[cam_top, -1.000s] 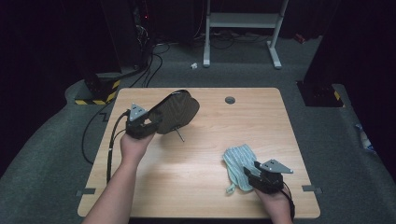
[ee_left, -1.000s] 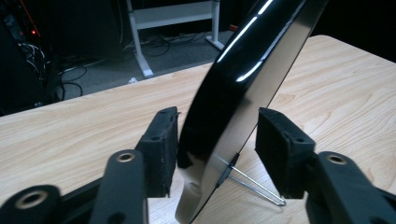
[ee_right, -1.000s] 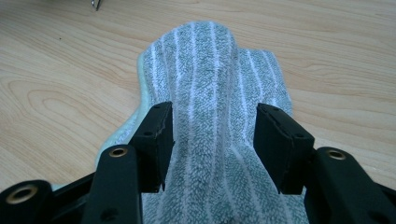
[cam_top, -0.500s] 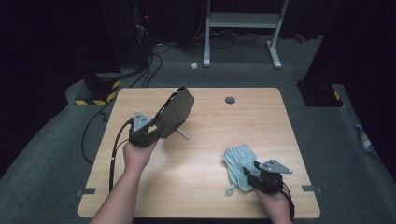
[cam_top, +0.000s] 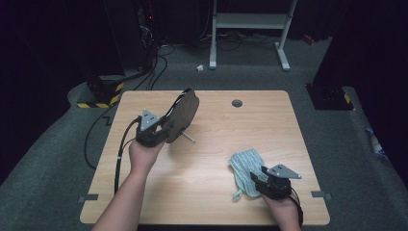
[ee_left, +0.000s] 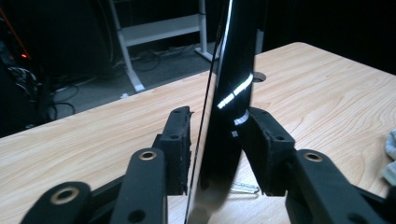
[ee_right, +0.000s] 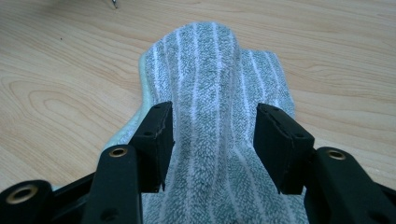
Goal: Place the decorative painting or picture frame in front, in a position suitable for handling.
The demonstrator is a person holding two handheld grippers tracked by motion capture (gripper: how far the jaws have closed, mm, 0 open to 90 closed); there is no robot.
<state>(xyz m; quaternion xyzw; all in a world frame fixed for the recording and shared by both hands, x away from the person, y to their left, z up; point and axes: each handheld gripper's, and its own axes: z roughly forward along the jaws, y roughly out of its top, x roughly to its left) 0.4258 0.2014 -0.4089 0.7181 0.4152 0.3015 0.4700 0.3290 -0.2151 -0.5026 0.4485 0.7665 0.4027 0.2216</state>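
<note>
Pan [cam_top: 182,114] clamped in left tool [cam_top: 161,132], raised

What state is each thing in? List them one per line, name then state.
Dark flat round object: lifted off the table, held on edge, tilted.
Striped cloth: lying on the table, bunched up between the right gripper's jaws.
Left gripper: jaws shut on the dark object's edge.
Right gripper: jaws on either side of a ridge of cloth, pinching it.
Table: flat.

White shelf frame [cam_top: 250,29] stands beyond wooden table [cam_top: 250,120]
</note>
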